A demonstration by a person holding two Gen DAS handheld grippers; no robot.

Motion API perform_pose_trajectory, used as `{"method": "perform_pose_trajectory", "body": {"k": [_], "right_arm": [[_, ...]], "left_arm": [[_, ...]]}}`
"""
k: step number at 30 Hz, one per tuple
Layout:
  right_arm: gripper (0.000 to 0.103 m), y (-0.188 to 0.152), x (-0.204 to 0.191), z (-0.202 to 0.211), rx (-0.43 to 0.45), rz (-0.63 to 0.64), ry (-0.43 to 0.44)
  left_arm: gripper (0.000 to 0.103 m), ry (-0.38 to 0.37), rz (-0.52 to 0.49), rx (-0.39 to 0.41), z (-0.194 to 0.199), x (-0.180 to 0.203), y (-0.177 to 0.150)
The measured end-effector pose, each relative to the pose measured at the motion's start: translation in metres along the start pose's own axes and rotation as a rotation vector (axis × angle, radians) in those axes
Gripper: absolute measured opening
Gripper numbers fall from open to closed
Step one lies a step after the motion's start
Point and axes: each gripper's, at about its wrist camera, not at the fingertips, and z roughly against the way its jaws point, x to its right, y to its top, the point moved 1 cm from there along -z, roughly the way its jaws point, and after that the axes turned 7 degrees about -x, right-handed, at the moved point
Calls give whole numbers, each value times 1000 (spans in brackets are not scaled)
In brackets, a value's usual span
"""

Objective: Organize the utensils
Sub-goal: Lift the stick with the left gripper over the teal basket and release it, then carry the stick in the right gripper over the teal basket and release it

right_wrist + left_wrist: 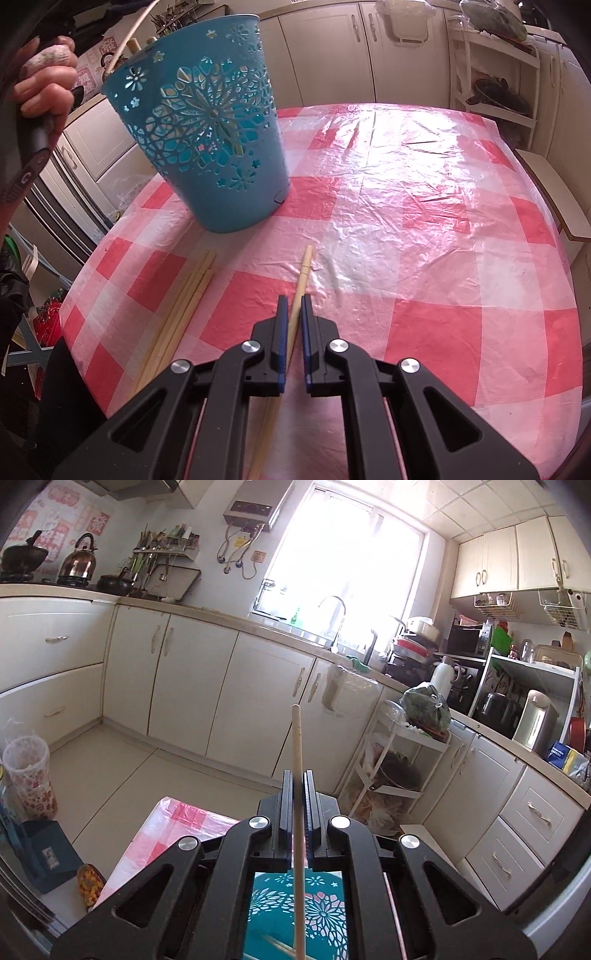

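With one chopstick (297, 760) pinched upright in the left gripper (298, 794) above the blue holder (207, 133), it is best lowered straight in, while another chopstick (301, 284) on the table (424, 221) is straddled, seemingly ungripped, by the narrowly parted right gripper (294, 321).

In the left wrist view, the left gripper's (297, 790) black body hides most of the teal basket (325, 904), and the chopstick (297, 775) it clamps runs off the bottom edge. In the right wrist view, the lone chopstick (301, 280) and the loose bundle of chopsticks (184, 306) pass under the right gripper's (293, 317) frame at lower centre, their ends unseen. The hand (44, 85) at upper left is cut by the dark lens rim.
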Motion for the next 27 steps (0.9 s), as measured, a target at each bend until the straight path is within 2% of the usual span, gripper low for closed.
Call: {"method": "perform_pose_trajectory", "body": {"k": [11, 18, 20, 24, 27], "right_arm": [[8, 1, 5, 0, -4, -12, 19], [8, 1, 5, -1, -5, -8, 16], [8, 1, 5, -1, -6, -11, 19], [8, 2, 7, -1, -17, -21, 34], [8, 3, 5, -1, -24, -24, 25]], "left_arm": [[5, 57, -67, -63, -17, -2, -32], [7, 92, -152, -189, -20, 1, -54], [12, 103, -141, -204, -11, -5, -55], [42, 150, -116, -170, 27, -22, -54], [55, 187, -101, -142, 58, -37, -61]]}}
